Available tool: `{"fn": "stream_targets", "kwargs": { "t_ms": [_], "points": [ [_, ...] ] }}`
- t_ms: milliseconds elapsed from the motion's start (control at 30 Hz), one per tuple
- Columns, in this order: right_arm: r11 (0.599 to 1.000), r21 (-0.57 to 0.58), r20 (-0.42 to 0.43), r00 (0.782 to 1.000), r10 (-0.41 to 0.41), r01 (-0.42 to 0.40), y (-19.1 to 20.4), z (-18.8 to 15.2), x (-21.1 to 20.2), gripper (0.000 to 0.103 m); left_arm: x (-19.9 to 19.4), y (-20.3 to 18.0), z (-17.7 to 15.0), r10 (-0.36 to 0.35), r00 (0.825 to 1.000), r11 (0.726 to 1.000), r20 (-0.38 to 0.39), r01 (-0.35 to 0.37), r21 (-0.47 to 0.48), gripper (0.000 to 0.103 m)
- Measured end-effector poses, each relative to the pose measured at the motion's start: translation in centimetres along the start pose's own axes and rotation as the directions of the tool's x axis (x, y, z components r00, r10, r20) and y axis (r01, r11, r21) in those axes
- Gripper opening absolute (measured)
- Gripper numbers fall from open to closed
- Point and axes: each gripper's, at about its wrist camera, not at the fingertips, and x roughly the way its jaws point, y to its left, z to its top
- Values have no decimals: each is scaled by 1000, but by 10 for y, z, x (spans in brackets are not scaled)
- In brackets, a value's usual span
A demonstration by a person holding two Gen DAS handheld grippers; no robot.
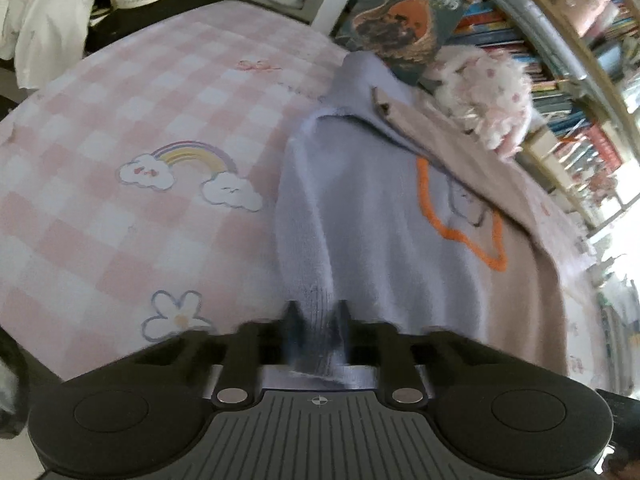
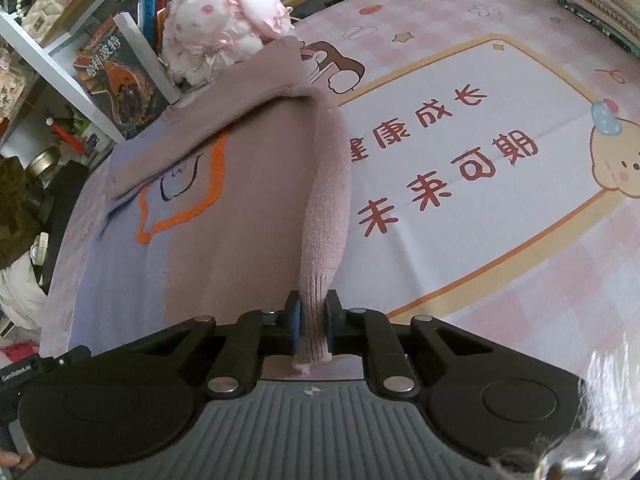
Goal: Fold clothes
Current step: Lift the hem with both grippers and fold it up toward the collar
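Observation:
A two-tone sweater (image 1: 384, 216), lavender on one half and dusty pink on the other with an orange outline on the chest, lies spread on the bed. My left gripper (image 1: 318, 316) is shut on the ribbed cuff of the lavender sleeve (image 1: 308, 208), which is drawn toward the camera. In the right wrist view the same sweater (image 2: 200, 208) lies left of centre. There my right gripper (image 2: 314, 312) is shut on the ribbed cuff of the pink sleeve (image 2: 328, 200), which is stretched along the sweater's right side.
The pink checked bedsheet (image 1: 120, 152) has rainbow and flower prints, and a white printed panel (image 2: 480, 152). A fluffy white-pink plush toy (image 2: 216, 36) sits at the sweater's collar. Bookshelves (image 1: 580, 92) and a leaning book (image 2: 120, 80) line that edge. White clothing (image 1: 44, 12) lies beyond the bed.

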Motion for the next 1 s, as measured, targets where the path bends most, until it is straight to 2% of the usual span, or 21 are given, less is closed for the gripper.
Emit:
{"fn": "stream_targets", "kwargs": {
  "t_ms": [67,267,467,867,1000],
  "points": [
    [1000,5,3,1000,3,-3,-3,0,-3,10,-2,2,0,-2,1000,1000,-3,2,-15,6],
    [999,25,23,999,31,-32,-15,-2,-19,10,-17,-1,-10,-27,999,1000,-17,28,11,5],
    [995,69,21,998,67,-68,-35,-12,-41,10,-36,-4,-32,-54,998,999,-18,53,-11,5],
    [995,48,-46,995,94,-92,-74,-52,-86,9,-70,-6,-94,-57,997,998,-44,55,-37,5],
    [994,51,-76,992,103,-99,-86,-63,-96,9,-78,-6,-105,-62,997,997,-46,60,-41,5]
  ]
}}
